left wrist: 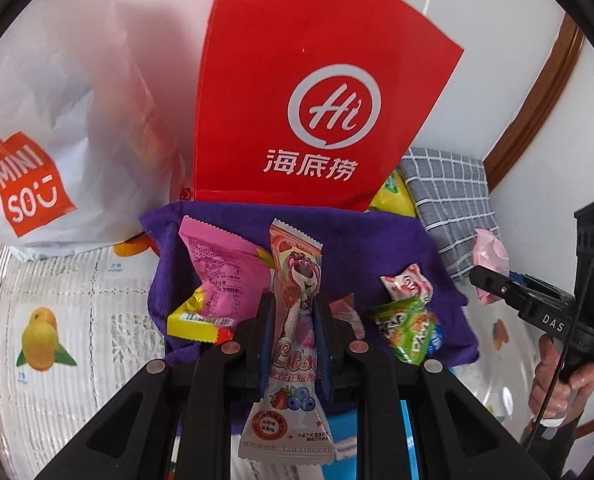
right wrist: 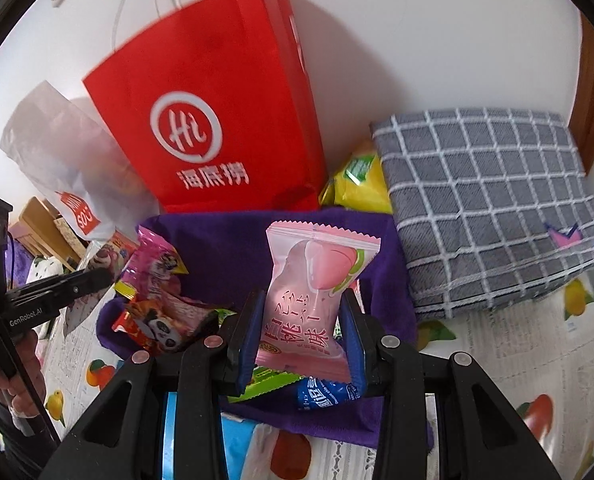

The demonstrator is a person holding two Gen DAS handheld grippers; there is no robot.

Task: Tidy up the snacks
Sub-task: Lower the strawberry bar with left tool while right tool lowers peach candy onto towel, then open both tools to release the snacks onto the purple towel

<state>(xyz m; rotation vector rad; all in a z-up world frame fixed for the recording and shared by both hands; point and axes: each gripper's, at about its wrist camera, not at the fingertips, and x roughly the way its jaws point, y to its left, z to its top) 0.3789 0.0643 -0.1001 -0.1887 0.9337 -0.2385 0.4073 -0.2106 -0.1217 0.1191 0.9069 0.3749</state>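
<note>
Judged best to carry each sachet upright and clear of the pile, squeezing the flat middle rather than the crimped ends, so as not to slip or crush the contents. Left tongs point(left wrist: 295, 312) clamped on a long pink strawberry-bear snack sachet point(left wrist: 293, 344), blue pads pressing its waist from 9 and 3 o'clock, top seal standing toward 12 and printed foot hanging toward 6. Right tongs point(right wrist: 301, 332) closed likewise on a squat pale-pink peach-printed sachet point(right wrist: 317, 296), gripped across its lower half. Beneath both, spread on the fruit-printed worktop point(left wrist: 57, 340), a purple fleece cloth point(left wrist: 361, 248) bearing the loose snacks: a pink wrapper point(left wrist: 217, 268) at 10 o'clock of the left tongs, a green packet point(left wrist: 409, 328) at 3. Behind at 12, a red paper carrier bag point(left wrist: 313, 92), probably the destination, though its mouth not seen.
</note>
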